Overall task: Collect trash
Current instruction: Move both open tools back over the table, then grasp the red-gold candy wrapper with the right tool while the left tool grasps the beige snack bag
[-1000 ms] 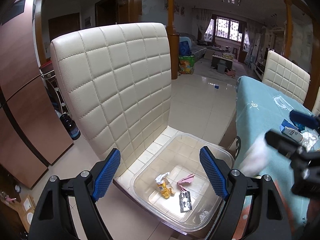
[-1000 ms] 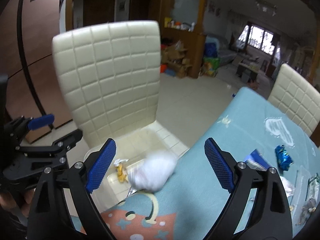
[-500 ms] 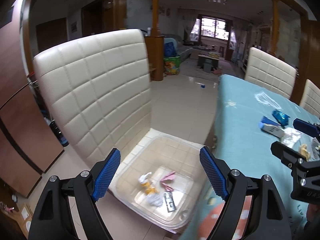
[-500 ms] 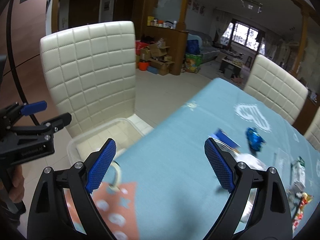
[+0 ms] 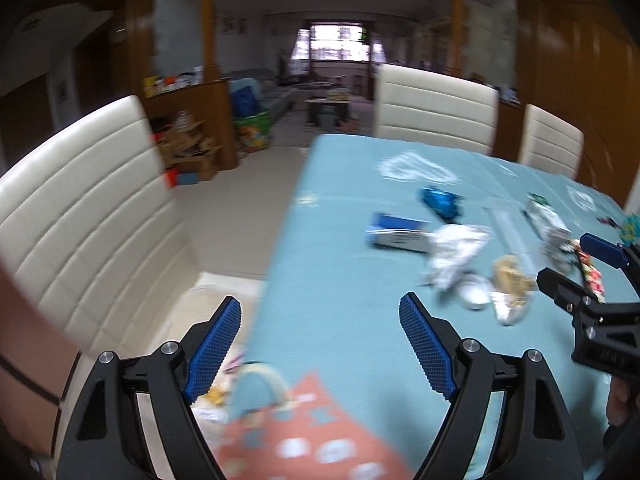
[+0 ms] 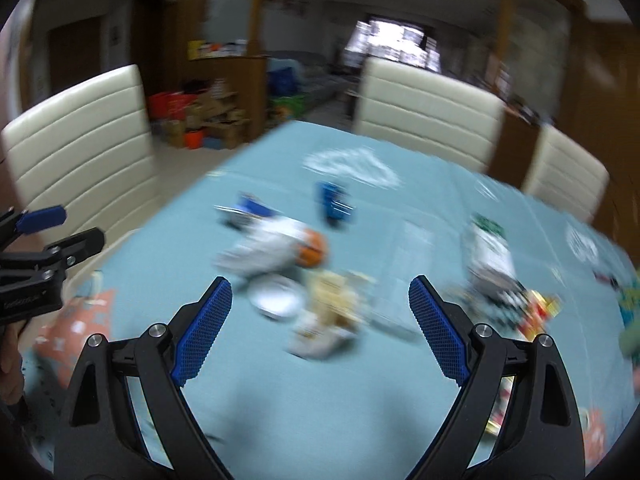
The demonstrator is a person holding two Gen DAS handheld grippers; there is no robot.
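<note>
Left wrist view. Left gripper (image 5: 320, 344): released, jaws wide, nothing between them; it hangs over the near edge of the worktop (image 5: 340, 240), which wears a teal cloth. Trash lies at 1 to 2 o'clock: white crumpled wrapper (image 5: 456, 256), blue-and-white packet (image 5: 396, 234), blue foil wrapper (image 5: 442, 202), tan snack bag (image 5: 510, 284). All judged light, soft and crushable; foil likely slippery, so pinch a raised fold, not a flat face. At 7 o'clock, below the worktop edge, a clear bin (image 5: 212, 396) holds scraps on a cream chair (image 5: 88, 208). Right gripper (image 5: 576, 264) enters at 3 o'clock.

Right wrist view, blurred. Right gripper (image 6: 320, 324): released, empty. Just ahead at 12 o'clock, tan snack bag (image 6: 332, 304) and a white round lid (image 6: 276, 298), touching or nearly so; white crumpled wrapper (image 6: 272, 248) beyond. Neighbours crowd closely, so a pinch may catch two. Green-and-white pouch (image 6: 490, 248) at 2 o'clock. Left gripper (image 6: 52, 236) at 9 o'clock.
</note>
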